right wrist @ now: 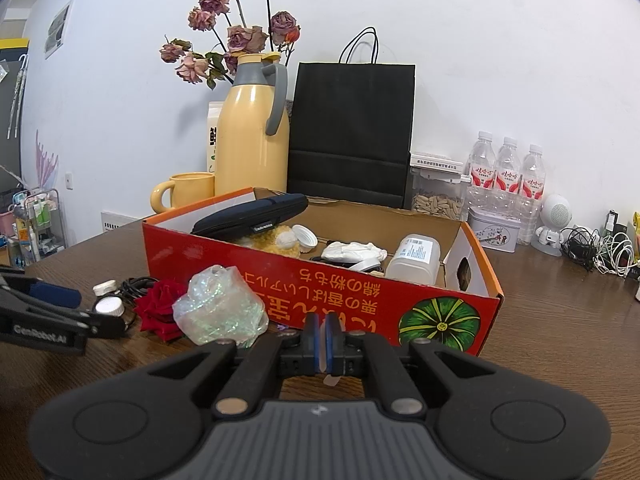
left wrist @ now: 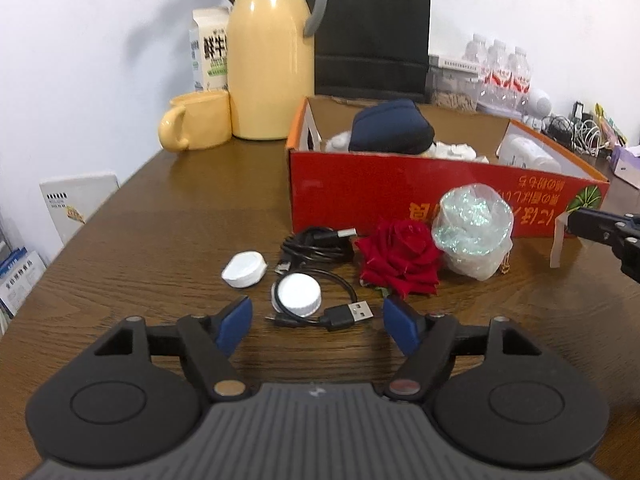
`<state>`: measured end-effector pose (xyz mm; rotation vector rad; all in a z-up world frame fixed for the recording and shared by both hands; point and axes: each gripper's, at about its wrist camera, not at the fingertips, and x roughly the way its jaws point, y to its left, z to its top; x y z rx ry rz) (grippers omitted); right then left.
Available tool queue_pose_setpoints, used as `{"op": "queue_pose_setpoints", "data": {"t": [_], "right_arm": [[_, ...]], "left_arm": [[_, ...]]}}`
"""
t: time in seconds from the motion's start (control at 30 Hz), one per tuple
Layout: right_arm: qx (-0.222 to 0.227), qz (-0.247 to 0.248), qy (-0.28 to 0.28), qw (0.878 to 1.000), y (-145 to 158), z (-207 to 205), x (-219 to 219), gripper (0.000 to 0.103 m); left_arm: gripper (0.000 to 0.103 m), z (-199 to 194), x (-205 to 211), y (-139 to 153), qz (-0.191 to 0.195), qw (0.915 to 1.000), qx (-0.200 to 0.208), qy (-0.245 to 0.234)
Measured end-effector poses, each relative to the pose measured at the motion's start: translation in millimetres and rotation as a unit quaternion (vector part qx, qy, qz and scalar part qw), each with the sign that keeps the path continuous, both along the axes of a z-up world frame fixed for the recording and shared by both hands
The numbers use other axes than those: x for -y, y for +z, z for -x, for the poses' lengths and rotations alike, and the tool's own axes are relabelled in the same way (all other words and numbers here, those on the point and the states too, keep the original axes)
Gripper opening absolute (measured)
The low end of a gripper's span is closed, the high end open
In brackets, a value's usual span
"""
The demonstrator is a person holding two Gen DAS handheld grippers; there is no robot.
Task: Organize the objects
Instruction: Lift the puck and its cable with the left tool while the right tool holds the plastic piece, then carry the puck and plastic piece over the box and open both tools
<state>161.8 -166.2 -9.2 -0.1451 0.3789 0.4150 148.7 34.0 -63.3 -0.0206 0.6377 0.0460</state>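
My left gripper [left wrist: 317, 316] is open just above the brown table, its blue pads either side of a white round cap [left wrist: 298, 296] and a black USB plug [left wrist: 352, 314], touching neither. Beyond lie a second white cap [left wrist: 244, 268], a coiled black cable [left wrist: 316, 248], a red rose [left wrist: 400, 260] and a clear bag of glittery film [left wrist: 474, 228]. Behind them stands the red cardboard box [left wrist: 400, 184], holding a dark blue pouch [left wrist: 392, 128] and white items. My right gripper [right wrist: 322, 336] is shut in front of the box [right wrist: 280, 280], a thin pale strip hanging at its tip.
A yellow thermos [left wrist: 272, 60], yellow mug [left wrist: 196, 124], milk carton [left wrist: 210, 48] and black paper bag [left wrist: 372, 32] line the back wall. Water bottles [right wrist: 508, 172], a tin [right wrist: 494, 234] and tangled cables [right wrist: 600, 252] sit at the back right. Books [left wrist: 76, 200] stand off the table's left edge.
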Motion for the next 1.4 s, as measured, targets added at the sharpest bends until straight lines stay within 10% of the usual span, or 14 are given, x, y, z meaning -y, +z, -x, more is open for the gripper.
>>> {"op": "queue_pose_setpoints", "data": {"t": [0.2, 0.8, 1.4], "right_arm": [[0.000, 0.000, 0.000, 1.000, 0, -1, 0, 0.003], [0.017, -0.004, 0.000, 1.000, 5, 4, 0, 0.003], [0.076, -0.027, -0.004, 0.997, 55, -47, -3, 0.003]], "left_arm": [[0.051, 3, 2, 1, 0.002, 1.0000, 0.004, 0.005], [0.050, 24, 14, 42, 0.013, 0.9956, 0.090, -0.023], [0.050, -61, 64, 92, 0.028, 0.9855, 0.155, -0.063]]}}
